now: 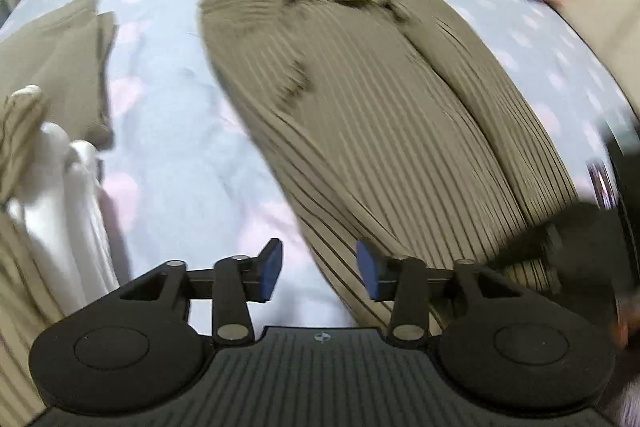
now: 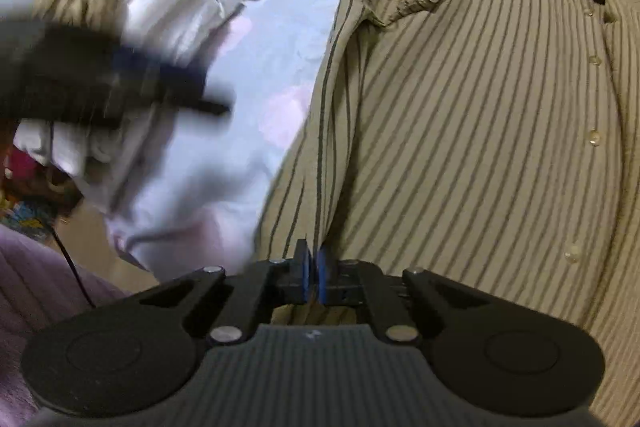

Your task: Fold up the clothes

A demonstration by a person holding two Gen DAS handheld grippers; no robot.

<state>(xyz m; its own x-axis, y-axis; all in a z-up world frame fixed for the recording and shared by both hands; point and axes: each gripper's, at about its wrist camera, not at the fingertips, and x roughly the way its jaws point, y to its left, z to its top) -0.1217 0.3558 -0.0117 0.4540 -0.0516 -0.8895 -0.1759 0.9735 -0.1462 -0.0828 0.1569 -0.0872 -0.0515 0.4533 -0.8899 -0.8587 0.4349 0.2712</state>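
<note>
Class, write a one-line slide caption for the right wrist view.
Right claw shut on the striped shirt hem, shirt spread buttoned on the bed sheet.

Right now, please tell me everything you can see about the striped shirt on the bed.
The striped shirt is olive-tan with thin dark stripes, in a light, crinkled-looking woven fabric. It has a collar, rumpled at the top, and a row of clear buttons down the front. It lies mostly flat, front up, on the pale dotted bedsheet, with some folds along its sides. The right hand-held gripper is shut on its edge near the hem. The left hand-held gripper is open beside it, holding nothing.
</note>
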